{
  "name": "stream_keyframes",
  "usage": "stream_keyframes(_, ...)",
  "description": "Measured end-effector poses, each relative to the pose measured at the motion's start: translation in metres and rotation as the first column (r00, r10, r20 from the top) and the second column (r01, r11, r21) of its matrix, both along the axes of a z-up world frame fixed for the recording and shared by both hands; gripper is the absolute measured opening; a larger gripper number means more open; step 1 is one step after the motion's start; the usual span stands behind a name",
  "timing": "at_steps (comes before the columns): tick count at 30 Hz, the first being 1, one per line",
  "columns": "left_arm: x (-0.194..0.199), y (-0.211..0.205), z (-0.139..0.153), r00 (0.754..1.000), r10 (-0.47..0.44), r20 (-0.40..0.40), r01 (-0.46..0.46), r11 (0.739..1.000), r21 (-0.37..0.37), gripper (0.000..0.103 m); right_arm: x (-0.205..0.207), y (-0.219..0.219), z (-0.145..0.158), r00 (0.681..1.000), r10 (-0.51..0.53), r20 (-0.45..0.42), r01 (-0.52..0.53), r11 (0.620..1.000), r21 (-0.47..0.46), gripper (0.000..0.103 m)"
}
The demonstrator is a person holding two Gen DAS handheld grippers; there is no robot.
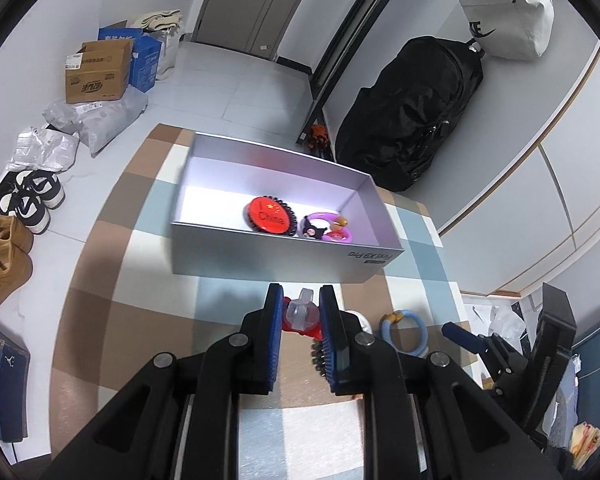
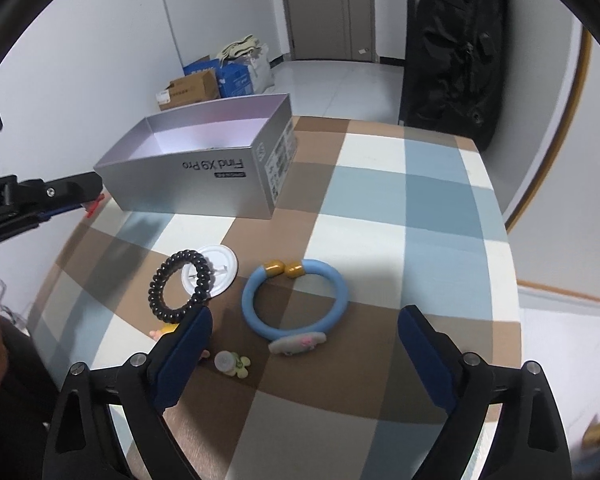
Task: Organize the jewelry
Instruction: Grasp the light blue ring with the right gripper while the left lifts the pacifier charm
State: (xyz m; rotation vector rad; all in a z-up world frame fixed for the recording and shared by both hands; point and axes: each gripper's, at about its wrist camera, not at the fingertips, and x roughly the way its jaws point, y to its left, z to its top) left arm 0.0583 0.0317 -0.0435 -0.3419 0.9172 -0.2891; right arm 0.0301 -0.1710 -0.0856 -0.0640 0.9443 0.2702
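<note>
Entryway clutter around a checked table

The table wears a brown, blue and white checked cloth (image 2: 380, 216); beyond its far edge a black backpack (image 1: 412, 120) leans against the wall with a white drawstring bag (image 1: 504, 12) resting on top of it. On the tiled floor to the left, a brown cardboard box (image 1: 98, 72) stands against a blue carton (image 1: 146, 62), with a cream tote bag (image 1: 162, 24) behind them and grey plastic parcels (image 1: 100, 116) in front. Nearer, black-and-white sneakers (image 1: 36, 200) sit beside tan suede boots (image 1: 4, 264). A grey door (image 1: 256, 0) closes the hall.
</note>
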Motion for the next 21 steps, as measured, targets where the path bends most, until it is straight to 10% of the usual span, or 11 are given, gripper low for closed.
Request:
stream_keyframes(10, -0.001, 0.009, 0.003, 1.000, 0.012, 0.012, -0.012, 1.000, -0.002, 0.013, 0.007, 0.019, -0.010, 1.000, 0.014, 0.013, -0.013, 0.997, -0.081, 0.062)
stream_keyframes(21, -0.003, 0.009, 0.007, 1.000, 0.005, 0.026, -0.005, 1.000, -0.001, 0.013, 0.008, 0.009, -0.004, 1.000, -0.019, 0.010, 0.019, 1.000, -0.014, 0.062)
